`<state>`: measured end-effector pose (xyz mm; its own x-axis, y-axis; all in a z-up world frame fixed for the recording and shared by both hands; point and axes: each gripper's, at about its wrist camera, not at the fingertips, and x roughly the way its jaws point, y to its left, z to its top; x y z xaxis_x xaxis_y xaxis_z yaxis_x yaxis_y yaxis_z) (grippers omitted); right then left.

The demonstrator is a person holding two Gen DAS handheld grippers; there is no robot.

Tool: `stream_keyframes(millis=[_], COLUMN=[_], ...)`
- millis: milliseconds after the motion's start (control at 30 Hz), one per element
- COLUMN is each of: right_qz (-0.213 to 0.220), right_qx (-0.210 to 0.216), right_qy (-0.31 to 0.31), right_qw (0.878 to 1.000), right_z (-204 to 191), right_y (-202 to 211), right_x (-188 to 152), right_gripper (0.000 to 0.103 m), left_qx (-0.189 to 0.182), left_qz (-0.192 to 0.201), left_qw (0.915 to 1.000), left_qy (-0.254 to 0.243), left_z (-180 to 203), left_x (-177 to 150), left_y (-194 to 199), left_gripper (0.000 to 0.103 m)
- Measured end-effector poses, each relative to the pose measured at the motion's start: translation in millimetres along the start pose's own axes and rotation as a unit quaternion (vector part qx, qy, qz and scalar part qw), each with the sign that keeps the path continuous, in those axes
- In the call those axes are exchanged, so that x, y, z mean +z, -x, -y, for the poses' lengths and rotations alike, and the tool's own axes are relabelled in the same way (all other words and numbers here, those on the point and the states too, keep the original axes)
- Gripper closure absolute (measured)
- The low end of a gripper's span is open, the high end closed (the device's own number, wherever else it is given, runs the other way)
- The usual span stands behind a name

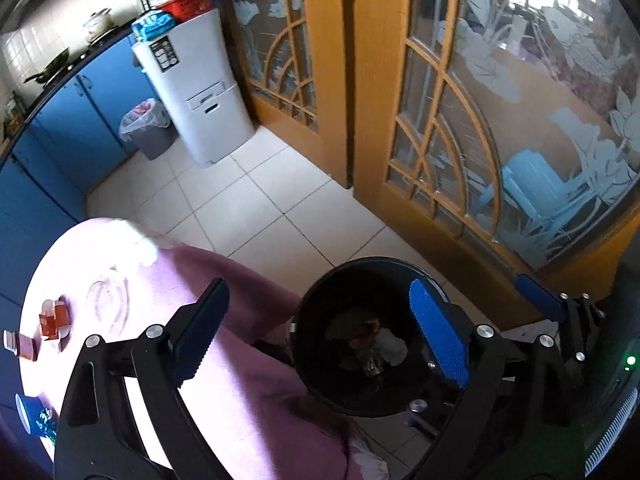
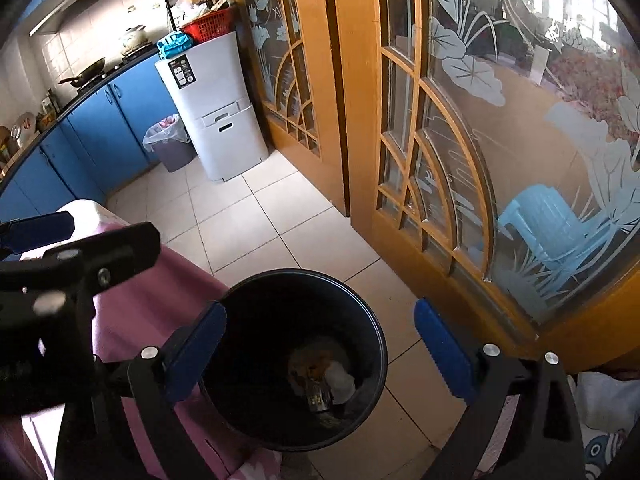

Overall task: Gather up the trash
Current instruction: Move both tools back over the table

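Both grippers, left gripper (image 1: pixel 320 336) and right gripper (image 2: pixel 320 354), hover with fingers spread, empty, above round black plastic trash bin (image 2: pixel 372 332) holding scraps beside pink-clothed tabletop (image 1: pixel 248 320).

- I see a round table (image 1: pixel 240 380) under a pink cloth; on it lie a clear glass dish (image 1: pixel 107 300), a torn red-and-white packet (image 1: pixel 54 322), a small brown packet (image 1: pixel 24 346) and a blue cup (image 1: pixel 30 414) at its edge.
- On the tiled floor (image 1: pixel 256 200) stand a black trash bin (image 2: pixel 296 360) holding scraps, just beside the table, a lined grey bin (image 1: pixel 148 130) and a white cabinet (image 1: pixel 196 88).
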<state>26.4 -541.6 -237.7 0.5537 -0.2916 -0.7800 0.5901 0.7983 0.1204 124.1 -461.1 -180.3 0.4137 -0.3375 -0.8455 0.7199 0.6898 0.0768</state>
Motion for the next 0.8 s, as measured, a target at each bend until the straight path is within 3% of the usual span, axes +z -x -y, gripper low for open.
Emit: stream_keyframes(millis=[167,367,467,667,800], right_qz=[0.003,0.011,0.015,-0.009,-0.018], right_qx=[0.011,0.041,0.059,0.091,0.102], right_qy=[0.007,0.051,0.08,0.124,0.155], right_qw=[1.0,0.998,0.995,0.988,0.982], right_z=[-17.0,-71.1,-107.9,-176.2,-219.3], right_y=[2.4,7.7,5.9,-9.3,-17.2], right_x=[5.4,13.9,15.6,13.7,10.8], right_gripper=[0.01,0.01,0.01,0.01,0.01], left_qx=[0.03,0.069,0.09,0.127,0.131], left_qz=[0.004,0.006,0.005,-0.003,-0.014], left_qw=[0.9991,0.9933,0.9876,0.9685,0.9576], left_qy=[0.031,0.092,0.128,0.214,0.256], left_z=[-33.7,-104.4,-147.8,-246.4,-295.6], left_x=[-2.6,-17.2,-29.7,-62.6,-81.6], left_y=[3.4,12.4,16.8,24.4,22.4], left_gripper=[0.013,0.012,0.012,0.012,0.012])
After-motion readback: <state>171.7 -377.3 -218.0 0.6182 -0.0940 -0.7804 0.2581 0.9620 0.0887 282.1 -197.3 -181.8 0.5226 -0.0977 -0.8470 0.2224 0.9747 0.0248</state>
